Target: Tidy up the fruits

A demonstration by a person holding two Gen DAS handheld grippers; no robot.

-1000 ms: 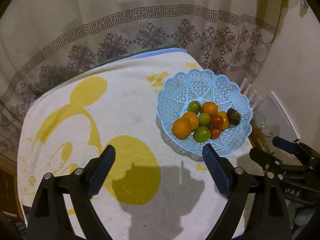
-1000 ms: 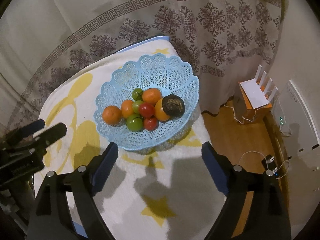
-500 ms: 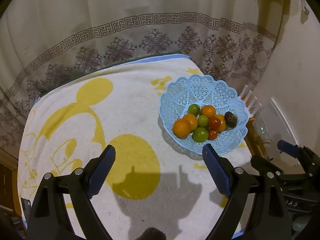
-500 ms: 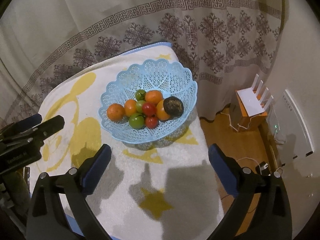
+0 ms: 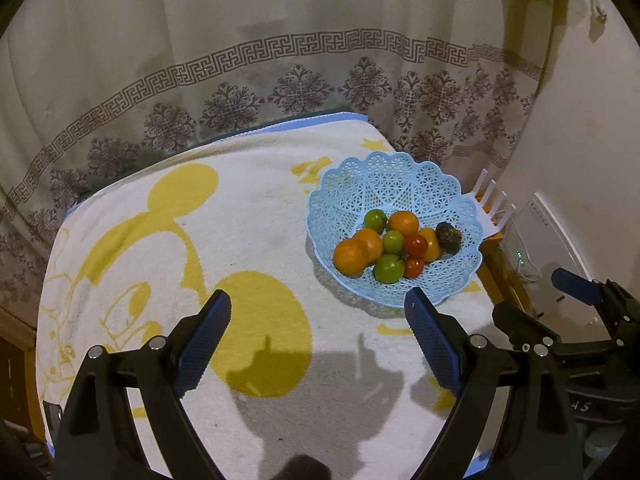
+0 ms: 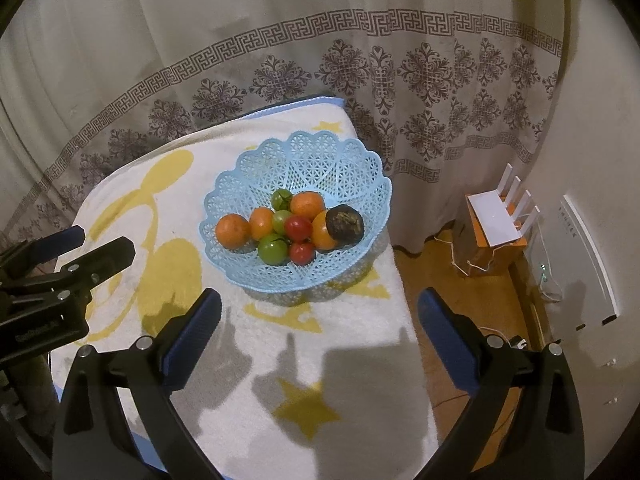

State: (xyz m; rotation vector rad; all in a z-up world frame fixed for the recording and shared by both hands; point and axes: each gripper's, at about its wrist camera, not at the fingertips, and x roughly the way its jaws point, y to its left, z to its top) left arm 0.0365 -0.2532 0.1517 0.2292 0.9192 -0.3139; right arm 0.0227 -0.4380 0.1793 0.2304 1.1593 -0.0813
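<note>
Pale blue plastic, pierced in a lattice and scalloped at the rim, forms the basket [image 6: 296, 276] that holds the fruits [image 6: 288, 228]; the basket is set on a fluffy white towel [image 5: 248, 240] printed with yellow cartoon shapes and stars, which covers the desk. Within the basket, smooth round oranges [image 6: 233, 231] are heaped with glossy green fruits [image 6: 273, 250] and small shiny red ones [image 6: 298, 228]; a dark, wrinkled, dull-skinned fruit [image 6: 344, 222] is lodged against the right side of the heap. In the left wrist view the basket [image 5: 394, 184] is seen near the right edge of the towel, with the same heap [image 5: 394, 242] at its bottom.

The left tool [image 5: 316, 340] is held released above the bare towel, its black arms tipped with ribbed blue pads, nothing between them; the right tool [image 6: 320, 334] is likewise spread wide and empty, just short of the basket.

A cream curtain [image 6: 320, 60] with a brown Greek-key band and flower medallions is hung behind the desk. On the wooden floor a white router with upright antennas [image 6: 500, 220] is placed on an orange box; a white device [image 6: 588, 256] bears small writing too faint to be read. Pale lettering on the left tool's body, seen from the right wrist, cannot be made out.
</note>
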